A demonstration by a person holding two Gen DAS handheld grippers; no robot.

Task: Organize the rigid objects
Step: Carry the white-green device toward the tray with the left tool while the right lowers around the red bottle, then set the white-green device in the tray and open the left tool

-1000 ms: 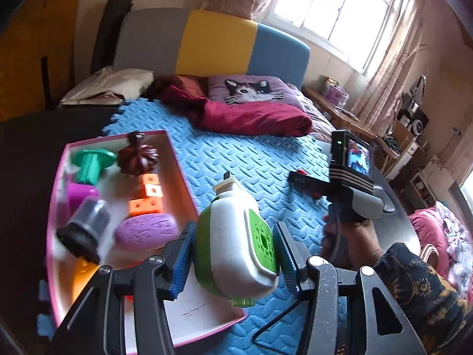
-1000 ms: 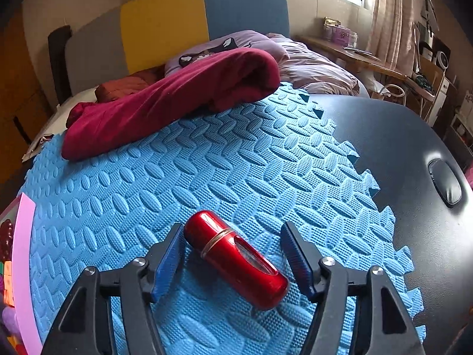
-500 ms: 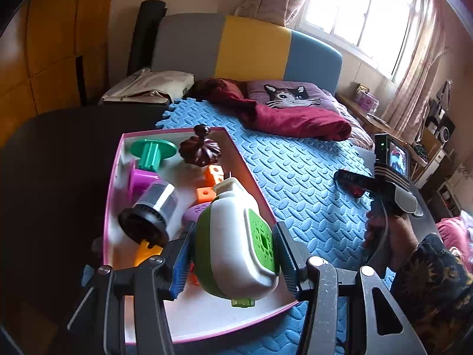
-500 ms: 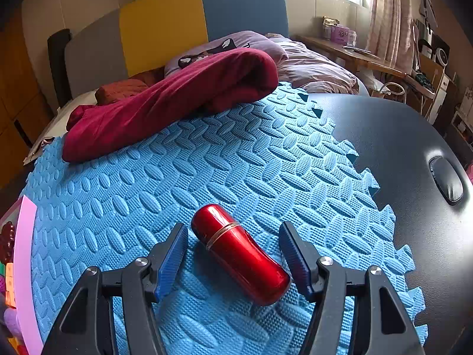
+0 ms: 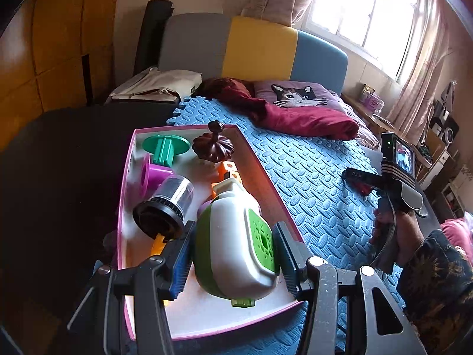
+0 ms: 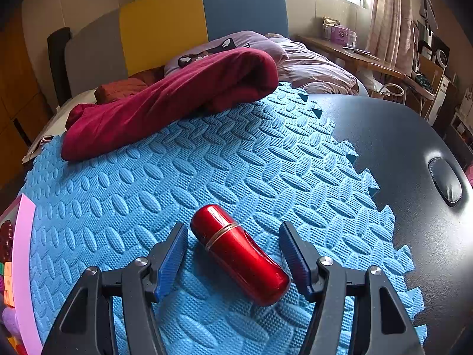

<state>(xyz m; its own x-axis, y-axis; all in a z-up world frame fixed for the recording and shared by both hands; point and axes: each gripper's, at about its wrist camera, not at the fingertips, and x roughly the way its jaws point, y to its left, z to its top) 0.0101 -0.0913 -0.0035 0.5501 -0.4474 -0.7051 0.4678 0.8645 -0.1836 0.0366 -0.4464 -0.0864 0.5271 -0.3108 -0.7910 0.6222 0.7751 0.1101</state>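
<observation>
The green-and-white container (image 5: 236,245) hides much of what lies behind it in the pink tray (image 5: 127,195): only a sliver of a purple piece (image 5: 203,207) and parts of the orange blocks (image 5: 229,174) show past it. A yellow piece (image 5: 158,244) is mostly covered by the clear canister (image 5: 165,207). In the right wrist view the tray's pink rim (image 6: 25,266) is cut off by the left edge, its contents unreadable. The red flask (image 5: 362,188) is largely hidden behind the right tongs (image 5: 359,176).
</observation>
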